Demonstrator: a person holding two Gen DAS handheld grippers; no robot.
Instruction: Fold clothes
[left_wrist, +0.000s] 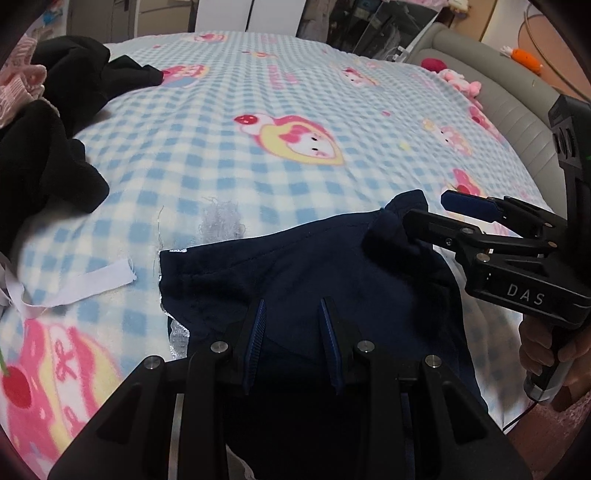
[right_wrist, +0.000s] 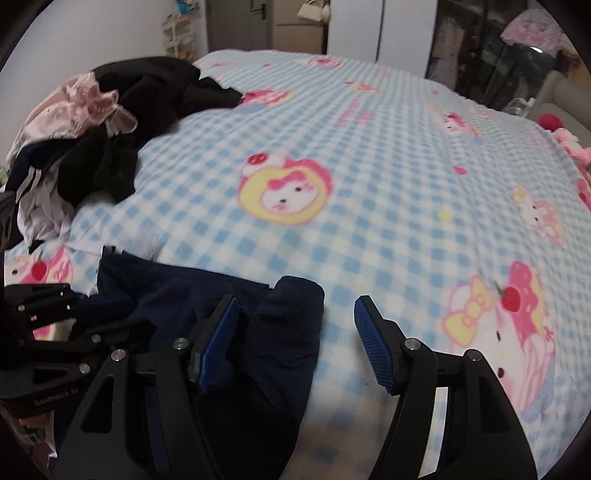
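Checked blanket (left_wrist: 258, 92); navy garment (left_wrist: 295, 266) beneath left gripper (left_wrist: 293, 314), right gripper (right_wrist: 295, 321); fingers released, holding nothing.

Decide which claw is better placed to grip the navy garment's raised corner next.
Probably the right claw: open, its fingers straddle the navy garment's raised corner. The left claw sits over flat cloth.

Both fisheye views are evenly and softly lit, with no glare and only faint shadows beside the dark clothes pile (right_wrist: 110, 147) at the far left of the checked blanket (left_wrist: 277, 92). Straight lines bow hard toward the rounded black corners of each frame, and the room beyond the blanket is dimmer. The right wrist view is smeared by motion blur, so the blanket's print looks soft, and the navy garment (left_wrist: 314, 266) is so dark that its folds can hardly be read.
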